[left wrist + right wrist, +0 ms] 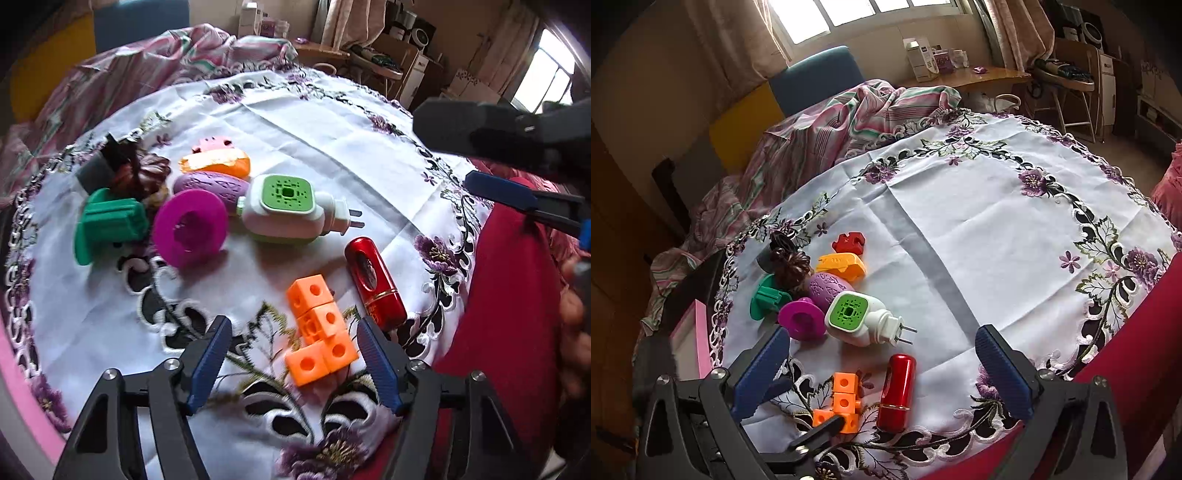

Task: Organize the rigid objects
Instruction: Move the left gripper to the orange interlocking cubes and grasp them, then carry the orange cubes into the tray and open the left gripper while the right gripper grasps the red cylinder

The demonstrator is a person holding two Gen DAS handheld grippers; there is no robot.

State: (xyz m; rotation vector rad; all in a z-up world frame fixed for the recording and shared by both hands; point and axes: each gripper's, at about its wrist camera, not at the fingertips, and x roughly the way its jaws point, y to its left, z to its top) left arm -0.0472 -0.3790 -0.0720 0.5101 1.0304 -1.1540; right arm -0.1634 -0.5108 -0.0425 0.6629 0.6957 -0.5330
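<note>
with its blue-padded jaws spread apart, the left gripper (293, 354) hangs low over the cloth w/ the orange block cluster (318, 328) sitting btwn the fingers, nearer the right-hand pad but not pinched; pads look clear of it. the right gripper (881, 373) is also spread wide, nothing pressed btwn its pads; in its own view the same orange cubes and a red lipstick-style tube (897, 392) lie on the cloth btwn its fingers, tube just beside the cubes on their right.

further out on the white embroidered tablecloth (314, 147) is the rest of the pile: white plug-in unit w/ green grille top (286, 206), prongs pointing right; magenta ring piece (189, 232) touching its left side; purple egg-shaped thing (210, 186) behind that; orange piece (216, 162) behind the egg; small pink/red puzzle-like piece (848, 242) at the far end. green flanged part (109, 225) sits far left, w/ a dark pine cone (142, 177) just behind it and a grey-black bit (98, 170) beside that, can't tell what.

striped bedding (827, 122) bunched beyond the cloth; red fabric (509, 295) along the right edge.
</note>
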